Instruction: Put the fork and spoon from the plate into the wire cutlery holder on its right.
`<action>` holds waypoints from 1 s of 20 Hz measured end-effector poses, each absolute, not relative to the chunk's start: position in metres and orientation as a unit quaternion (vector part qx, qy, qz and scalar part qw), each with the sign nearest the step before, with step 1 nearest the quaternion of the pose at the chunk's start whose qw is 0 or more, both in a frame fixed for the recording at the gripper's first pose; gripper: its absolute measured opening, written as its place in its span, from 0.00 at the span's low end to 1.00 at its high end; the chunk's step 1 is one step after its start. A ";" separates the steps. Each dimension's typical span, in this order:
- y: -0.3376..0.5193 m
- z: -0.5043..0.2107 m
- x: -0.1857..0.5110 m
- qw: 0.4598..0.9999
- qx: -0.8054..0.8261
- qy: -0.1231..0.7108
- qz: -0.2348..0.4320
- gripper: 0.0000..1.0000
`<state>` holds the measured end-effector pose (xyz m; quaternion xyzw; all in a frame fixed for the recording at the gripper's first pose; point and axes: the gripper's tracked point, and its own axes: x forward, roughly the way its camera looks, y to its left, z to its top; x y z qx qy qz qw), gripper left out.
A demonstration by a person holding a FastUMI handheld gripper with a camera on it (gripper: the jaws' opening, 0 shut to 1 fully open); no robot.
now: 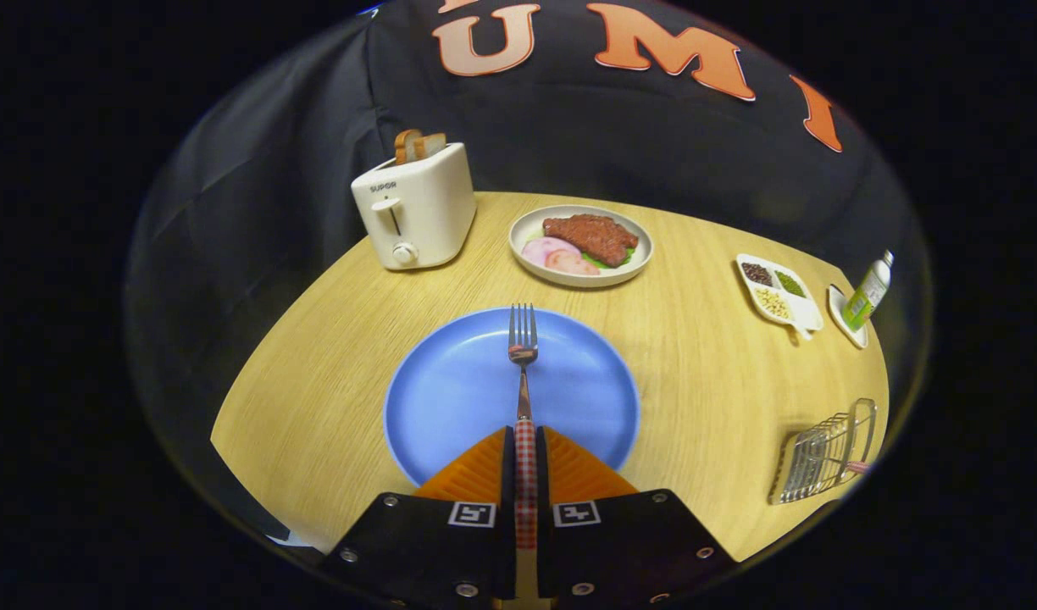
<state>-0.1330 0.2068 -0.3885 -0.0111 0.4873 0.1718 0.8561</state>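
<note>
The gripper (525, 440) is clamping the checked-handled steel fork (523, 356) over the round blue plate (451, 390), apparently lifted, next needing carriage rightward to the wire cutlery holder (823, 453).

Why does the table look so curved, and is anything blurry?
Gripper view: fisheye lens bows the round wooden table; fork, clamped in the gripper, and blue plate look sharp; wire cutlery holder near the rim is stretched and softer.
</note>
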 end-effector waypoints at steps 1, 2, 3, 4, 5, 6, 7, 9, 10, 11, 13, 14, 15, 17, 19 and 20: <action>0.196 -0.383 -0.131 0.859 -0.011 0.485 0.166 0.10; 0.185 -0.378 -0.129 0.861 -0.010 0.482 0.159 0.10; 0.174 -0.372 -0.127 0.864 -0.007 0.479 0.153 0.10; 0.161 -0.365 -0.125 0.868 -0.004 0.476 0.145 0.10; 0.149 -0.359 -0.122 0.871 0.000 0.472 0.139 0.10; 0.137 -0.354 -0.119 0.875 0.001 0.467 0.129 0.10; 0.123 -0.347 -0.116 0.878 0.003 0.463 0.121 0.10; 0.095 -0.336 -0.111 0.885 0.004 0.454 0.103 0.10; 0.081 -0.330 -0.107 0.889 0.003 0.448 0.094 0.10; 0.069 -0.326 -0.106 0.892 0.003 0.443 0.087 0.10; 0.044 -0.317 -0.103 0.898 0.000 0.435 0.071 0.10; 0.032 -0.314 -0.104 0.899 -0.001 0.433 0.063 0.10; 0.022 -0.312 -0.104 0.899 0.000 0.434 0.058 0.10; 0.006 -0.310 -0.112 0.894 0.002 0.445 0.051 0.10; -0.010 -0.311 -0.127 0.882 -0.005 0.469 0.051 0.10; -0.016 -0.311 -0.134 0.874 -0.001 0.482 0.053 0.10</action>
